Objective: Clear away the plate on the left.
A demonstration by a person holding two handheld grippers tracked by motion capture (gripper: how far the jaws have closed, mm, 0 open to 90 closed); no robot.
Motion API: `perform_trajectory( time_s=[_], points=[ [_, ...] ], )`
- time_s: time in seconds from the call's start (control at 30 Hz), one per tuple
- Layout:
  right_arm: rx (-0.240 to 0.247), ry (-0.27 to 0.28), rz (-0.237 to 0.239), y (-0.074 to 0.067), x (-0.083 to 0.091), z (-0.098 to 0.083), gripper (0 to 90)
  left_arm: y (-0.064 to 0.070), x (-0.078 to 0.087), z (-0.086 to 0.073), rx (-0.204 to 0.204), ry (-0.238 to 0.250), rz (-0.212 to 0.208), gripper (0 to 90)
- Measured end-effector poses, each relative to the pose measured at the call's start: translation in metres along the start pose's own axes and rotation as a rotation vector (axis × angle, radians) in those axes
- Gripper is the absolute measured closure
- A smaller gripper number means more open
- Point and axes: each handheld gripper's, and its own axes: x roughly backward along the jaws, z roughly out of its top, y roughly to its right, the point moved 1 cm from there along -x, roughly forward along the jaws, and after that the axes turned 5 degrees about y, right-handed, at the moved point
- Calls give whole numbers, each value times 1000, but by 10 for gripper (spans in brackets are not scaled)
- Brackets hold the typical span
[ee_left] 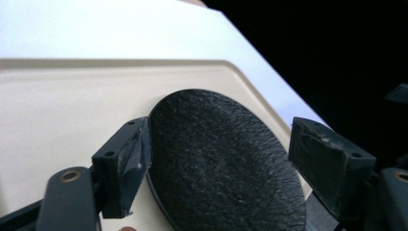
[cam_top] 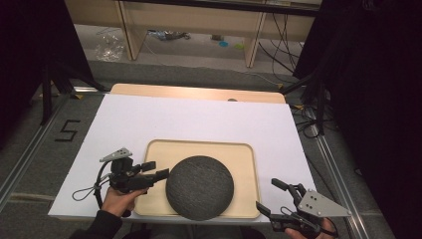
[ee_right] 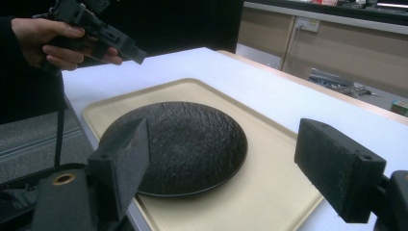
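A round black plate (cam_top: 199, 187) with a rough texture lies flat on a beige tray (cam_top: 244, 154), toward the tray's front edge. My left gripper (cam_top: 159, 169) is held in a hand just left of the plate, slightly above the tray, with its jaws pointing right at the plate's rim. In the left gripper view the plate (ee_left: 221, 154) lies below and beyond the gripper (ee_left: 219, 130), whose jaws stand wide apart and touch nothing. My right gripper (cam_top: 266, 194) is open at the table's front right corner, beside the tray. Its own view looks across the plate (ee_right: 183, 139) to the left gripper (ee_right: 125, 45).
The tray sits on a white sheet (cam_top: 149, 119) covering the table, with a wooden strip (cam_top: 199, 93) along the far edge. Dark curtains hang on both sides. A wooden shelf unit (cam_top: 189, 25) and cables (cam_top: 308, 124) lie beyond on the floor.
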Motion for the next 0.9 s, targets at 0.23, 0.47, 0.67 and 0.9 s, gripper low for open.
perform_trajectory(
  time_s=[0.23,0.47,0.67,0.9],
  points=[
    [14,3,-6,0,-1,0,216,6,6,1,-46,32,7,222],
    [22,5,-3,0,-1,0,217,14,12,1,-113,44,7,214],
    [18,1,3,0,-1,0,218,21,18,0,-182,72,9,198],
    [22,11,10,0,-2,0,219,30,29,-2,-274,114,7,157]
  ],
)
